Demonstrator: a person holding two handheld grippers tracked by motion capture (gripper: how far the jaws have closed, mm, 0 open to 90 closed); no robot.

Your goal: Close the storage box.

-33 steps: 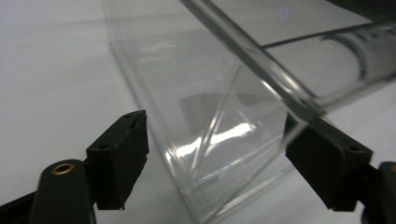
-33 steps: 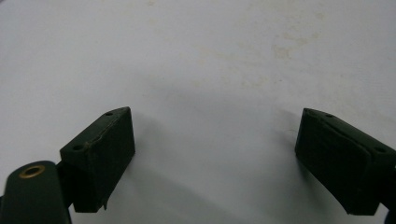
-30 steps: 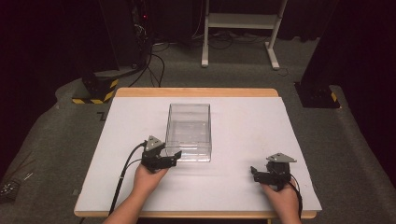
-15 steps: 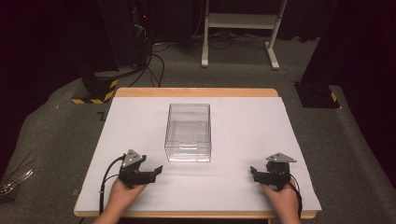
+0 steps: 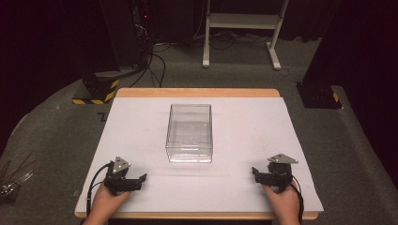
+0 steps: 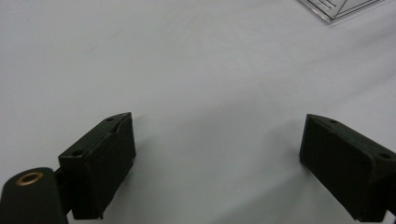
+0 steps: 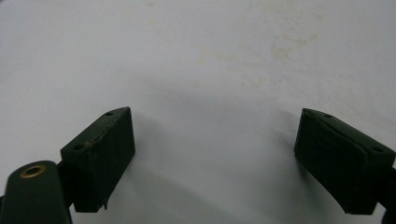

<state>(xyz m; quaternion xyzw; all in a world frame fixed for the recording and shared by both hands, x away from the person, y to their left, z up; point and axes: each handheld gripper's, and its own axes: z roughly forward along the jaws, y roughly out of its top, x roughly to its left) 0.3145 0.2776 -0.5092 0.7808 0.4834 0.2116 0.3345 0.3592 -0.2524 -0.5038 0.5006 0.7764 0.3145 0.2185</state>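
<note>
A clear plastic box point(image 5: 189, 133) stands empty in the middle of the white table point(image 5: 244, 126). My left gripper point(image 5: 141, 178) rests near the front left corner, open, with only bare table between its jaws. A corner of the box point(image 6: 343, 7) shows at the top right of the left gripper view, well beyond the left gripper point(image 6: 217, 161). My right gripper point(image 5: 256, 172) sits near the front right corner, also open and holding nothing. In the right gripper view, the right gripper point(image 7: 215, 156) faces bare, faintly stained table.
A wooden edge point(image 5: 197, 93) borders the table's far side. Beyond it on the grey floor stand a white frame point(image 5: 241, 28), dark equipment with cables point(image 5: 150, 61) and yellow-black striped bases point(image 5: 96, 93). Thin rods point(image 5: 14, 180) lie on the floor at the left.
My left gripper has drawn back from the box's near left corner to the table's front left. The right gripper has stayed in place.
</note>
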